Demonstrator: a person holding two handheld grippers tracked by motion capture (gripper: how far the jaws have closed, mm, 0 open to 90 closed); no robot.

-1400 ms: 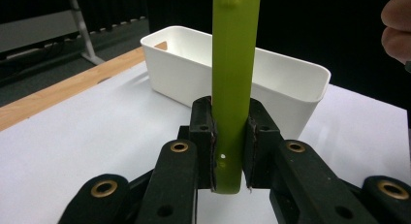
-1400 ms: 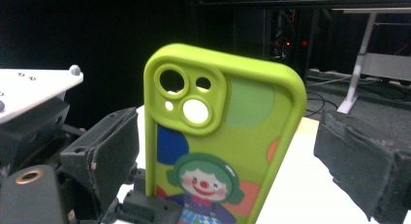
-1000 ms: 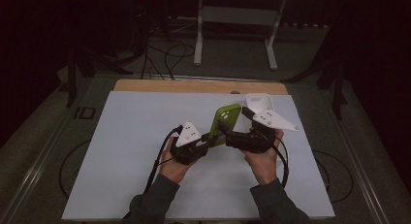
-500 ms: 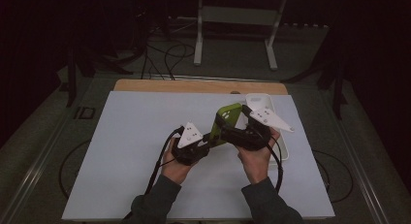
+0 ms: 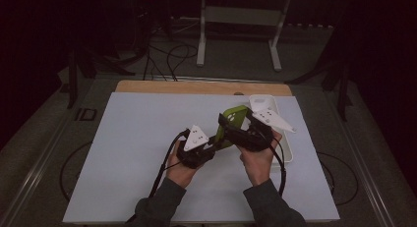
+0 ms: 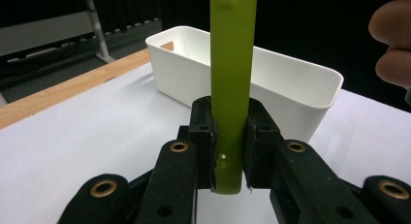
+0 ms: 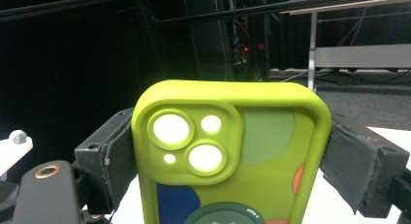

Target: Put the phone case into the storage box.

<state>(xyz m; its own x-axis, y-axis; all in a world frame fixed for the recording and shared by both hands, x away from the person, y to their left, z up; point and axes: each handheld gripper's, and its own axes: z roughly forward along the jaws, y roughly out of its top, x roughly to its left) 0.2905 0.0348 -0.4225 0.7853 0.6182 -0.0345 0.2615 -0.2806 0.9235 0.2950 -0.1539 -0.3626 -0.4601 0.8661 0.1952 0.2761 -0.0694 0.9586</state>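
- The left gripper [image 5: 212, 144] is clamped tight on the bottom edge of the green phone case [image 5: 231, 124].
- The case is held above the white mat [image 5: 137, 153] (camera cut-outs uppermost).
- The right gripper [image 5: 227, 124] pinches its two long sides, beside the white bin [image 5: 287, 156].

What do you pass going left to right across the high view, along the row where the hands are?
Left gripper → green phone case → right gripper body held in the person's right hand → white bin at the mat's right edge.
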